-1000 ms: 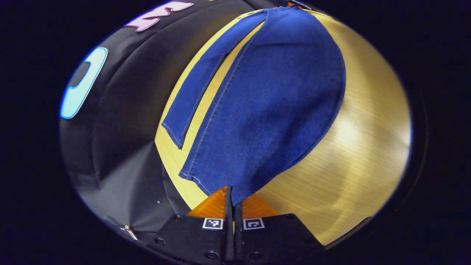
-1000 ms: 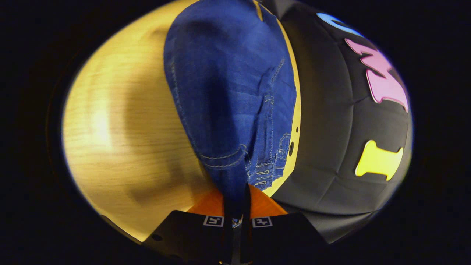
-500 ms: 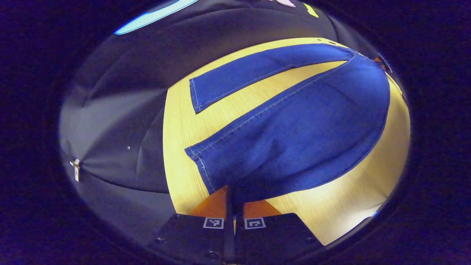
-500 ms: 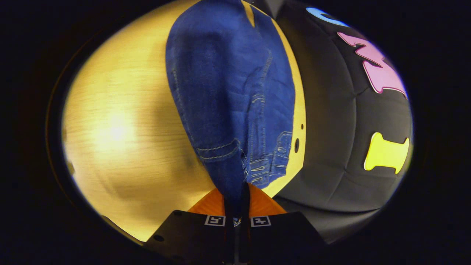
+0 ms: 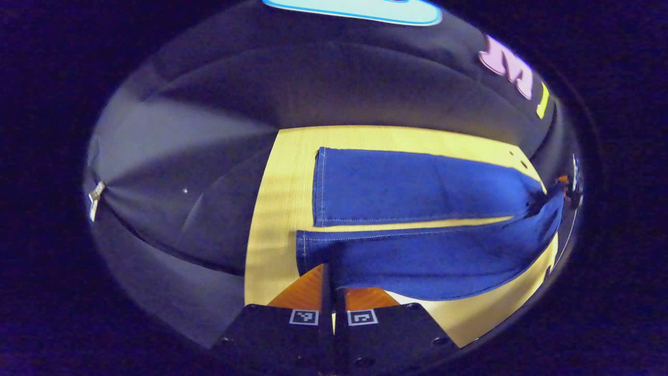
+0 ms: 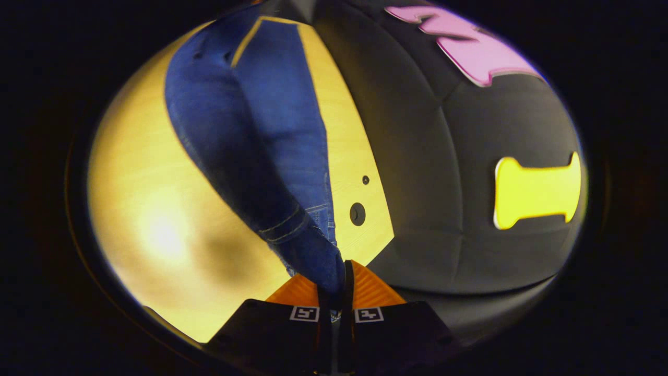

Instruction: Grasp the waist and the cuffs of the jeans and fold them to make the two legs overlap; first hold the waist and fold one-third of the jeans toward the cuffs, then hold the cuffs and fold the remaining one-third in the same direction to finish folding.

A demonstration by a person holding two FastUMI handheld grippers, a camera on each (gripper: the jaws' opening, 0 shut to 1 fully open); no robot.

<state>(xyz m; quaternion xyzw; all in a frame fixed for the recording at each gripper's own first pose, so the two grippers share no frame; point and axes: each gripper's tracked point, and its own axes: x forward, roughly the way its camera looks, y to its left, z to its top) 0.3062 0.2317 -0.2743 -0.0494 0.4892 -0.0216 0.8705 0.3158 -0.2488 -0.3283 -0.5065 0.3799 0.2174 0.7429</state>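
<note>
Left tool (image 5: 332,284) clamped on near leg's cuff (image 5: 313,250); right tool (image 6: 339,292) clamped on waist (image 6: 308,245). Jeans (image 5: 428,219) stretched above desk (image 5: 271,209); far leg (image 5: 407,185) lies flat. Judgement: keep fabric taut, carry both ends evenly farther, line seams, lower together onto far leg.

Our left gripper (image 5: 332,284): black body plates, two square black-and-white markers at 12 o'clock edge, round screws at 6. Our right gripper (image 6: 336,292): same black plates, paired markers.

Both views close, facing shared jeans (image 5: 428,193)
</note>
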